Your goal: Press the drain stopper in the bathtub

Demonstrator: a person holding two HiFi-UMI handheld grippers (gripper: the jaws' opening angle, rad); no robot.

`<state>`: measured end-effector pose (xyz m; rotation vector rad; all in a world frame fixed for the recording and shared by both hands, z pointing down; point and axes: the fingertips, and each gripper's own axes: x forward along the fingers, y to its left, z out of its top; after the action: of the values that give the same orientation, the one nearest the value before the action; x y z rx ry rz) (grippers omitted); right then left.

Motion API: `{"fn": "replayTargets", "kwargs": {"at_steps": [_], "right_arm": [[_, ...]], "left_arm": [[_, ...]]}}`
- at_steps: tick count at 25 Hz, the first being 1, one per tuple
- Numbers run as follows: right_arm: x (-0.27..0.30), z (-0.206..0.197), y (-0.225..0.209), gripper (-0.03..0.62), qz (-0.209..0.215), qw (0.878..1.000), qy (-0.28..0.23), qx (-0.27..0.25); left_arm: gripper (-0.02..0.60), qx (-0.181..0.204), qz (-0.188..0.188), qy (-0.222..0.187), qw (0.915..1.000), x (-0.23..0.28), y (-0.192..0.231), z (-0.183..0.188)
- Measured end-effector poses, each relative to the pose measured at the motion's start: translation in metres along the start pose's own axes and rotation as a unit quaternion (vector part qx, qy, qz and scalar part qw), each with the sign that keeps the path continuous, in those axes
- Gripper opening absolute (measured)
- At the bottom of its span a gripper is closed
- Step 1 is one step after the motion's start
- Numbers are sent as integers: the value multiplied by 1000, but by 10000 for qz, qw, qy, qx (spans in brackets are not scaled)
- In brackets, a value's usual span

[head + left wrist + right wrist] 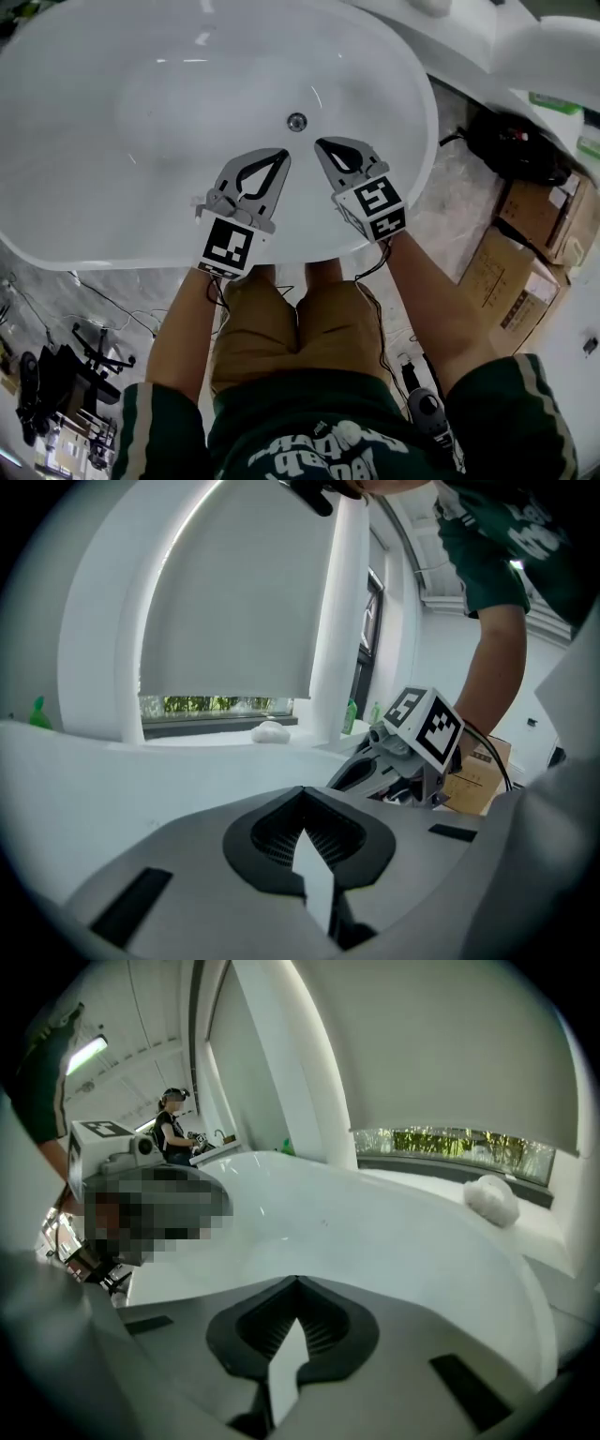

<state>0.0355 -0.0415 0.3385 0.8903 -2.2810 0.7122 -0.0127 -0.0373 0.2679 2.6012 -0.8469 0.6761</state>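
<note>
Floor: grey marbled floor (448,208) lay under a white oval bathtub (141,112); brown cardboard boxes (534,272) stood at the right.
Drain stopper: the small round metal drain stopper (296,121) sat in the tub bottom, beyond both gripper tips and touched by neither.
Left gripper: the grey left gripper (281,155) was clenched, nothing between its jaws.
Right gripper: the grey right gripper (321,143) was clenched too, also empty.

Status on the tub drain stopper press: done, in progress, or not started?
Done: unclear; the drain stopper sits in the bathtub floor, its pressed state unreadable. In hand: nothing; left gripper and right gripper are shut, empty, off the stopper. Left: possibly the press.
</note>
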Motion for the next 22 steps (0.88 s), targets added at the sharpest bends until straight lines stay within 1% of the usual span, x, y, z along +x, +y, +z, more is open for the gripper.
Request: {"fn": "replayTargets", "kwargs": {"at_steps": [2, 4, 8, 12, 18, 22], "right_arm": [[-27, 16, 5, 12, 5, 9999, -119, -66], [-53, 33, 12, 12, 15, 9994, -253, -215], [-103, 74, 24, 12, -30, 9970, -573, -517], [-156, 121, 39, 12, -114, 9929, -977, -662], [-233, 182, 63, 12, -84, 9819, -1647, -930], [-276, 225, 78, 12, -68, 9724, -2142, -918]], "left_arm": [[8, 251, -30, -39, 9997, -4, -9, 21], [8, 376, -33, -69, 9993, -13, -19, 41], [8, 377, -31, -153, 9992, -37, -36, 79], [8, 381, 75, -289, 9988, -66, -47, 127], [8, 567, 162, -525, 9969, -103, -71, 201], [8, 816, 286, -761, 9933, -129, -76, 249]]}}
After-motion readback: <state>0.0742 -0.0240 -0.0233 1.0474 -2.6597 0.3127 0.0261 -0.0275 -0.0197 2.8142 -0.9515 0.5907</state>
